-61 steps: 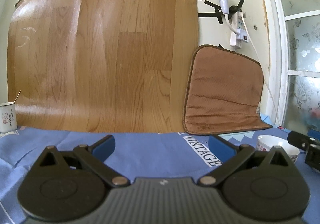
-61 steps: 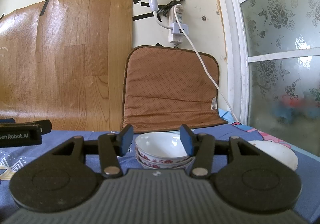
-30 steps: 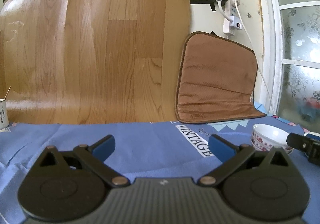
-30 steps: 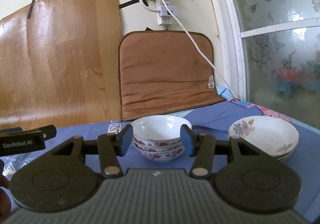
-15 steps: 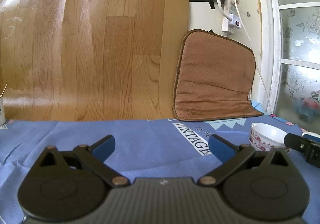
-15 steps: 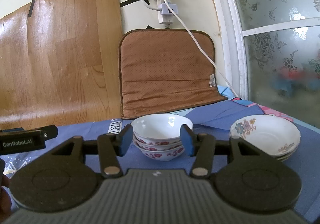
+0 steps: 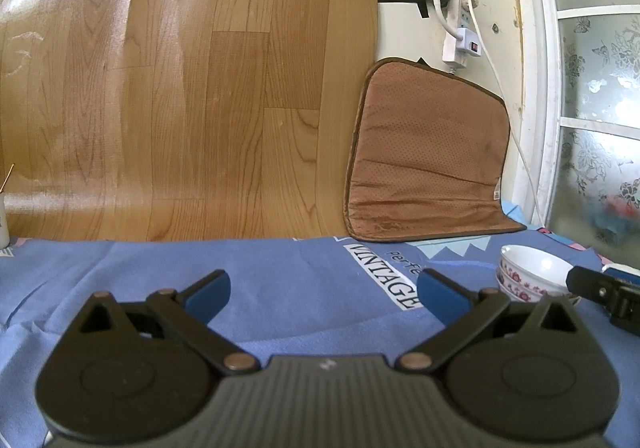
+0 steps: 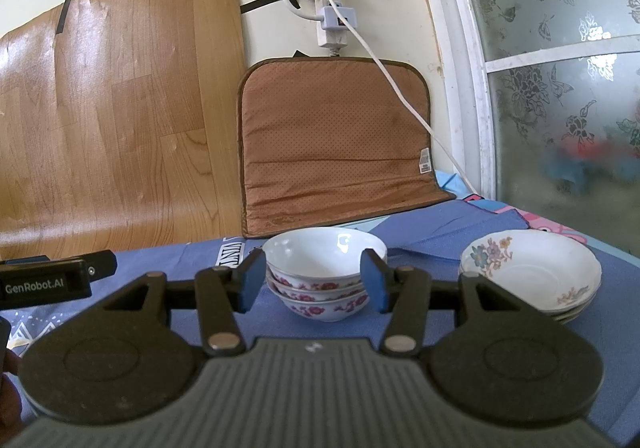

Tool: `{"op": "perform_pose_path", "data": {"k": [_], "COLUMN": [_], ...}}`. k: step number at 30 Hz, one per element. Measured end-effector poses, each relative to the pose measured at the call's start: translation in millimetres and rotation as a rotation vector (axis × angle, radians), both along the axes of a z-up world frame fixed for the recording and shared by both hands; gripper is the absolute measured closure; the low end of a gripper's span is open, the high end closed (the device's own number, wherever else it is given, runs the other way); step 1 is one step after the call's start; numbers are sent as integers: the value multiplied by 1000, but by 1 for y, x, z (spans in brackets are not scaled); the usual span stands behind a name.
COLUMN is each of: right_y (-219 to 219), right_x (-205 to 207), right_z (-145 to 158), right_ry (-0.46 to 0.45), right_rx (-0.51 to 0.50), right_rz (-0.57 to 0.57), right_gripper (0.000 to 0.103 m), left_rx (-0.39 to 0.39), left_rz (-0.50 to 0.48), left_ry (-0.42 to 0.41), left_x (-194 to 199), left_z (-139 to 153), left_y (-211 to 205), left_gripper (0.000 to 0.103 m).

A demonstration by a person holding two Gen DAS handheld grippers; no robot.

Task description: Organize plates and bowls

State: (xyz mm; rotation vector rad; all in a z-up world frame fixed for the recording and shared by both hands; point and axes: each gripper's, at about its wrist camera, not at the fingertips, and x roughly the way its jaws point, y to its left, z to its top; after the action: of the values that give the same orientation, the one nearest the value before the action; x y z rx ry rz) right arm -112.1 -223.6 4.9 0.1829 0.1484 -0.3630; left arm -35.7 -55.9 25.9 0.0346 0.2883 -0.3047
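A stack of three white bowls with red flowers (image 8: 324, 280) stands on the blue tablecloth (image 8: 160, 260). My right gripper (image 8: 313, 280) is open just short of them, one blue pad on each side of the stack in the picture, with nothing pressed. To the right of the bowls is a stack of flowered plates (image 8: 532, 272). My left gripper (image 7: 324, 292) is open wide over bare cloth, holding nothing. The bowls (image 7: 532, 272) show at its far right, partly hidden by the right gripper's body.
A brown cushion (image 8: 336, 152) leans on the wall behind the bowls, beside a wood-pattern sheet (image 7: 180, 88). A power strip with a bulb and white cable (image 8: 332, 16) hangs above. A frosted glass door (image 8: 560, 88) bounds the right. A white cup (image 7: 2, 224) stands far left.
Two seconds ago the right view sat lower, with the plates seen nearly edge-on; now they show fully. Over the last half second nothing has moved and both grippers keep the same opening.
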Motion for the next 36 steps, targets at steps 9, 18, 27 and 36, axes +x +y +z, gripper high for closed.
{"op": "perform_pose_path", "data": {"k": [9, 18, 27, 36], "right_y": [0, 0, 0, 0], "right_x": [0, 0, -1, -1], "right_z": [0, 0, 0, 0], "right_ry": [0, 0, 0, 0], "right_rx": [0, 0, 0, 0], "right_rz": [0, 0, 0, 0], "right_gripper": [48, 48, 48, 48], "left_rx": [0, 0, 0, 4], "left_rz": [0, 0, -1, 9], "left_ry": [1, 1, 1, -7], "left_x": [0, 0, 0, -2], "left_z": [0, 0, 0, 2], "left_y": [0, -1, -1, -3], "left_gripper": [0, 0, 0, 0]}}
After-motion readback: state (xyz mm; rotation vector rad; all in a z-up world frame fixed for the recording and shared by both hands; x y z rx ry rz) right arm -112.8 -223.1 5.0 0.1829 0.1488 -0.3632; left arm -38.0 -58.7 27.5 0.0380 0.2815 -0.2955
